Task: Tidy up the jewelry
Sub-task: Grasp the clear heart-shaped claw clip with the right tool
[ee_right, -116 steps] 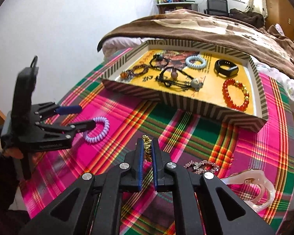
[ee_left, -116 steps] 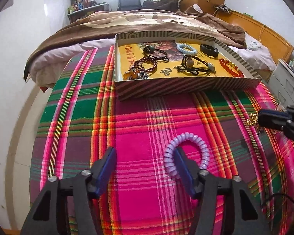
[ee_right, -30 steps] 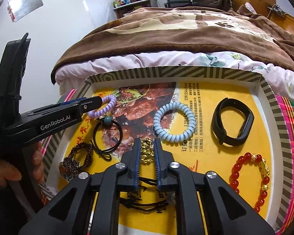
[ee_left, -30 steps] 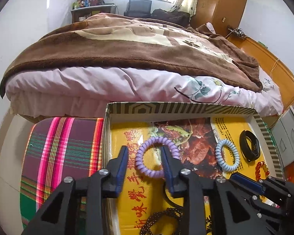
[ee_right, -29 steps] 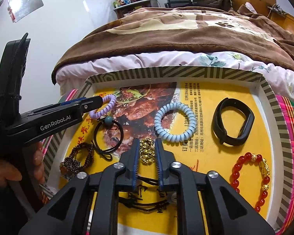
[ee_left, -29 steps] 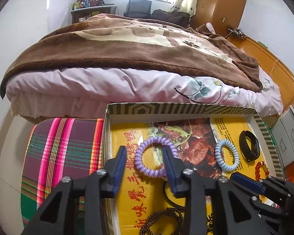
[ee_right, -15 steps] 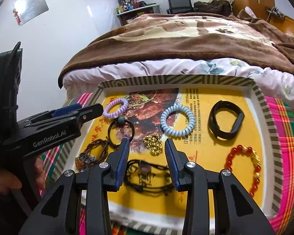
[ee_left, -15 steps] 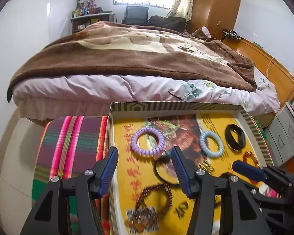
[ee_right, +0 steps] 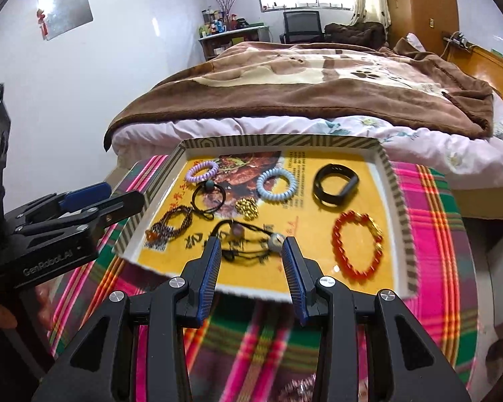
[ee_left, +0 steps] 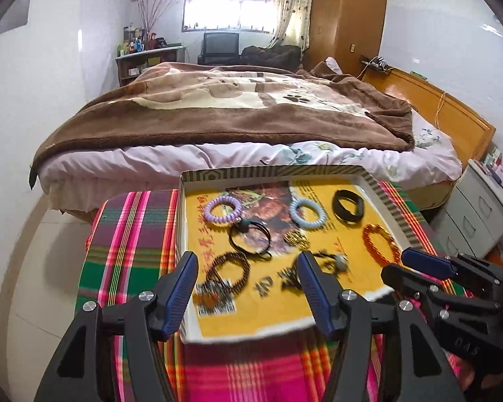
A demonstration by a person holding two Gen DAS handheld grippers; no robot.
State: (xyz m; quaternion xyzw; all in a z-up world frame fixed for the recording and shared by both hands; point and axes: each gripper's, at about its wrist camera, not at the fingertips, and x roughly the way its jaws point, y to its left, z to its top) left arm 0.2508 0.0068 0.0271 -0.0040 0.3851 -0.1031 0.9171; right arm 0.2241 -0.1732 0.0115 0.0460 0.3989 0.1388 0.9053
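A striped shallow box (ee_left: pixel 271 170) (ee_right: pixel 392 181) with a yellow floor holds the jewelry. A purple coil band (ee_left: pixel 223 210) (ee_right: pixel 202 171) lies at its far left. A gold chain (ee_left: pixel 295 238) (ee_right: pixel 246 207) lies in the middle. A light-blue coil band (ee_left: pixel 307 213) (ee_right: pixel 276 183), a black band (ee_left: pixel 348 206) (ee_right: pixel 334 185), a red bead bracelet (ee_left: pixel 381 243) (ee_right: pixel 356 243), a dark bead bracelet (ee_left: pixel 226 272) (ee_right: pixel 169 223) and black hair ties (ee_left: pixel 250 237) (ee_right: pixel 208 199) also lie inside. My left gripper (ee_left: pixel 245 288) (ee_right: pixel 117 197) is open and empty above the box's near left. My right gripper (ee_right: pixel 250 268) (ee_left: pixel 402 264) is open and empty above its near edge.
The box sits on a plaid cloth (ee_left: pixel 130 234) (ee_right: pixel 429 207) over a table. A silver sparkly piece (ee_right: pixel 295 389) lies on the cloth, low in the right wrist view. A bed with a brown blanket (ee_left: pixel 224 110) stands behind. A drawer unit (ee_left: pixel 476 214) is at the right.
Both grippers opened and left the purple coil band and the gold chain in the box. Both have since drawn back and up from the box.
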